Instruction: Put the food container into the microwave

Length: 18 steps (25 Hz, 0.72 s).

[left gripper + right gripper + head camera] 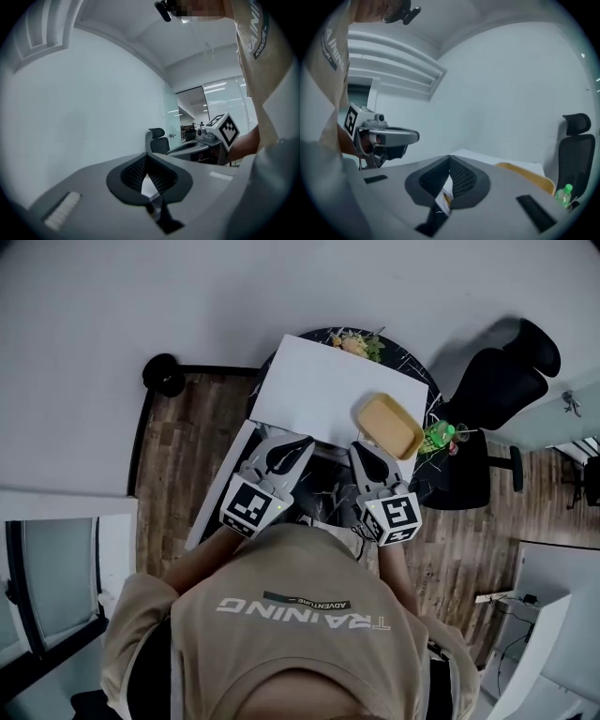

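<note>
A tan food container (pixel 387 425) lies on top of the white microwave (pixel 319 390), at its near right corner. It shows as a tan rim (pixel 526 173) in the right gripper view. Both grippers are held close to my chest, in front of the microwave. My left gripper (pixel 302 442) is shut, its jaws meeting at the tip (pixel 147 156) with nothing between them. My right gripper (pixel 362 450) is also shut and empty (pixel 450 159), just short of the container. Each gripper sees the other: the right one (pixel 219 132) and the left one (pixel 379 136).
The microwave stands on a round black table (pixel 427 399). A white panel (pixel 217 486) juts toward me at its left. A green bottle (pixel 439 436) and a black office chair (pixel 497 381) are at the right. Some greenery (pixel 356 341) sits behind the microwave.
</note>
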Tool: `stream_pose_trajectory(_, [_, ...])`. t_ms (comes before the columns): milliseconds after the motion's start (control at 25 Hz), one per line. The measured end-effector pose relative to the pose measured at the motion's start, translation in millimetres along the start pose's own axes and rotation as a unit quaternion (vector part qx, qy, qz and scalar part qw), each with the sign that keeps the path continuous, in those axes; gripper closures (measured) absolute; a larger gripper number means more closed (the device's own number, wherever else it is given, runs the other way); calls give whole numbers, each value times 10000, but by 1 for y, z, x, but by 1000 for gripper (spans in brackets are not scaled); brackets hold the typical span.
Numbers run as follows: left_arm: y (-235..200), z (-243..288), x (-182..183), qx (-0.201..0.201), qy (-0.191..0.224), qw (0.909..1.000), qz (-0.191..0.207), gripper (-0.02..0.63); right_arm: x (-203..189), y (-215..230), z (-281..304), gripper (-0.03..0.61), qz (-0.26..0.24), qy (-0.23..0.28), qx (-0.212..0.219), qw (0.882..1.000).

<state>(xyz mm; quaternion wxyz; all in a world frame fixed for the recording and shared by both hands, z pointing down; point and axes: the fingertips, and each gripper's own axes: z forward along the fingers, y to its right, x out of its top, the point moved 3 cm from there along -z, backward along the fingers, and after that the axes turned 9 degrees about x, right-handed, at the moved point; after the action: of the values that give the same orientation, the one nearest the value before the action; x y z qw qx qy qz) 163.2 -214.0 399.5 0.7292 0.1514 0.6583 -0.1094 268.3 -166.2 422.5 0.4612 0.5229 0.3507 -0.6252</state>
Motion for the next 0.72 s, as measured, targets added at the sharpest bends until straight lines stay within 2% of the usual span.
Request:
stream_pose_trajectory(120, [-6, 9, 1, 54, -3, 10000, 8, 623, 16, 7, 5, 569, -14, 180, 148, 9997])
stream_pose_trajectory(360, [-21, 25, 6, 156, -46, 9998, -70, 623, 36, 24, 17, 569, -187, 252, 159, 9994])
stream_pose_trajectory(720, [-26, 40, -2, 182, -184, 9997, -12, 624, 35, 37, 25, 569, -249, 229, 288, 9990])
